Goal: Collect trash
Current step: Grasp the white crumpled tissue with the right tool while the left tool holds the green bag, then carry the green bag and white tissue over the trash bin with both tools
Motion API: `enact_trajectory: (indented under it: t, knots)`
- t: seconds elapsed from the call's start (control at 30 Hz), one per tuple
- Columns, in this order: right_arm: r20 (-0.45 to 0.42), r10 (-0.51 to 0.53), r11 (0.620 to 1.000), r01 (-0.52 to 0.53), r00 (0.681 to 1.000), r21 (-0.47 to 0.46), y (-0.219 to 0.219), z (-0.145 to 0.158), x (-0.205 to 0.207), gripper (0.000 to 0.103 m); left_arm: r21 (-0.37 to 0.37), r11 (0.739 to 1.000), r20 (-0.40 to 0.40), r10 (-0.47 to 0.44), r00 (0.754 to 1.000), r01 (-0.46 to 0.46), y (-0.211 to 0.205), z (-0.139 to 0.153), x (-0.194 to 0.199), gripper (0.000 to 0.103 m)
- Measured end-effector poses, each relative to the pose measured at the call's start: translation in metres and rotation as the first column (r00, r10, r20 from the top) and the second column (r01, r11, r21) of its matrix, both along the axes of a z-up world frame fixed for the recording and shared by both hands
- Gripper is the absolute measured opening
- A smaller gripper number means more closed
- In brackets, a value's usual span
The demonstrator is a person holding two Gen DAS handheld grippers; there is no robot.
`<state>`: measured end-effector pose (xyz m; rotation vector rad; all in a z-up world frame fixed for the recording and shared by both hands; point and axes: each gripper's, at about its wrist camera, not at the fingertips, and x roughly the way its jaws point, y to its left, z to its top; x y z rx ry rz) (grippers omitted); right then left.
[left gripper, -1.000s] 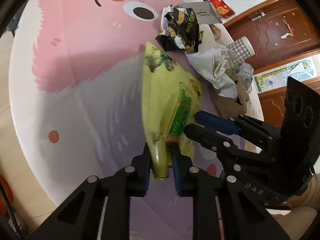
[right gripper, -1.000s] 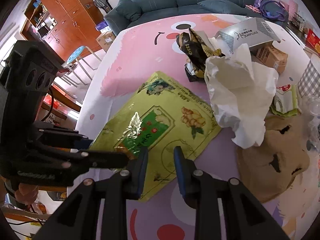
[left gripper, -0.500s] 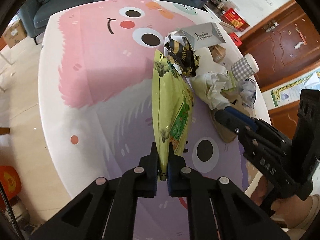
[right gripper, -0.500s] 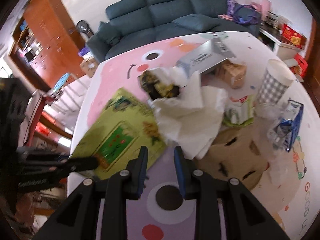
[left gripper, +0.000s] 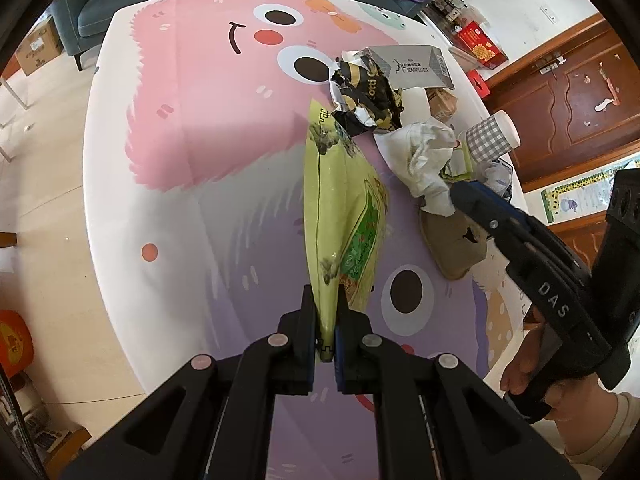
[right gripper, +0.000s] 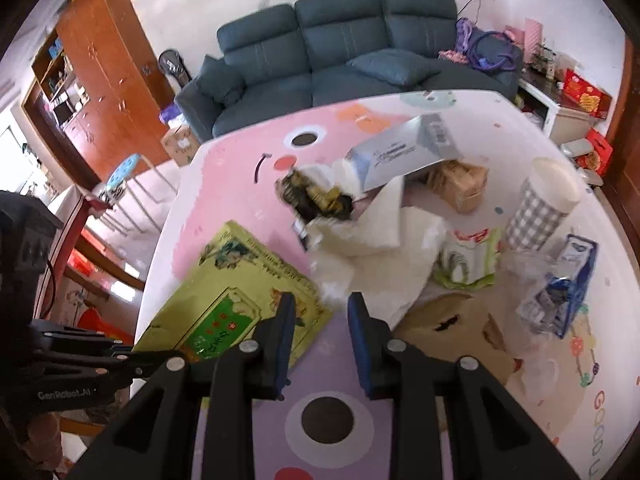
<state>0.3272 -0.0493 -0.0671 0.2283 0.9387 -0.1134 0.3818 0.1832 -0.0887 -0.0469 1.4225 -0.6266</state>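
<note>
My left gripper [left gripper: 325,320] is shut on the near edge of a yellow-green foil bag [left gripper: 340,216], which hangs lifted on edge over the table; the bag also shows in the right wrist view [right gripper: 232,304]. My right gripper [right gripper: 320,320] is open and empty, above the table just short of crumpled white paper [right gripper: 380,264]. It shows in the left wrist view [left gripper: 472,200] beside the white paper [left gripper: 428,160]. A black-and-gold wrapper [left gripper: 364,96] lies behind the bag.
A trash pile lies at the table's right: grey earplug box [right gripper: 404,152], brown paper bag [right gripper: 452,328], checked paper cup [right gripper: 540,204], green packet [right gripper: 468,260], blue-and-clear wrapper [right gripper: 560,292], small cardboard box [right gripper: 460,184]. A sofa [right gripper: 340,48] stands beyond the table edge.
My left gripper closed on the bag's edge and lifted it back and up. My right gripper pulled back off the bag and swung right toward the white paper, staying open.
</note>
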Motion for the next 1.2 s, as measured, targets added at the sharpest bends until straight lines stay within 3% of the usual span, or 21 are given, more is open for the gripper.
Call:
enact_trajectory:
  t: [0.1, 0.43, 0.47, 0.5, 0.53, 0.67, 0.87, 1.2]
  knots:
    - [-0.034, 0.000, 1.000, 0.000, 0.999, -0.020, -0.002, -0.008, 0.006, 0.041, -0.002, 1.000, 0.003, 0.004, 1.000, -0.004, -0.001, 0.000, 0.000, 0.005]
    - [-0.087, 0.045, 0.986, -0.058, 0.995, -0.153, 0.015, -0.035, 0.036, 0.041, 0.012, 1.000, 0.010, 0.021, 1.000, -0.021, -0.003, 0.003, -0.006, 0.005]
    - [-0.092, 0.043, 0.985, -0.057, 0.995, -0.162, 0.015, -0.037, 0.037, 0.039, 0.011, 1.000, 0.015, 0.023, 1.000, -0.023, -0.003, 0.004, -0.007, 0.005]
    - [-0.089, 0.053, 0.986, -0.066, 0.995, -0.150, 0.014, -0.037, 0.037, 0.027, 0.009, 1.000, 0.019, 0.026, 0.999, -0.026, -0.004, 0.006, -0.008, 0.005]
    - [-0.081, 0.062, 0.986, -0.073, 0.995, -0.147, 0.015, -0.035, 0.036, 0.024, 0.008, 1.000, 0.022, 0.025, 0.999, -0.025, -0.003, 0.008, -0.010, 0.005]
    - [0.007, 0.094, 0.986, -0.092, 0.996, -0.140, 0.016, -0.012, 0.020, 0.022, -0.003, 0.999, 0.044, 0.040, 0.998, -0.040, -0.004, 0.018, -0.019, 0.005]
    - [0.115, 0.112, 0.993, -0.107, 0.987, -0.048, 0.006, 0.031, -0.013, 0.022, -0.014, 0.998, 0.079, 0.055, 0.995, -0.054, -0.007, 0.040, -0.038, 0.005]
    - [0.143, 0.172, 0.983, -0.179, 0.975, 0.033, -0.023, 0.074, -0.102, 0.022, -0.004, 0.999, 0.101, 0.044, 0.994, -0.044, -0.037, 0.076, -0.108, 0.005]
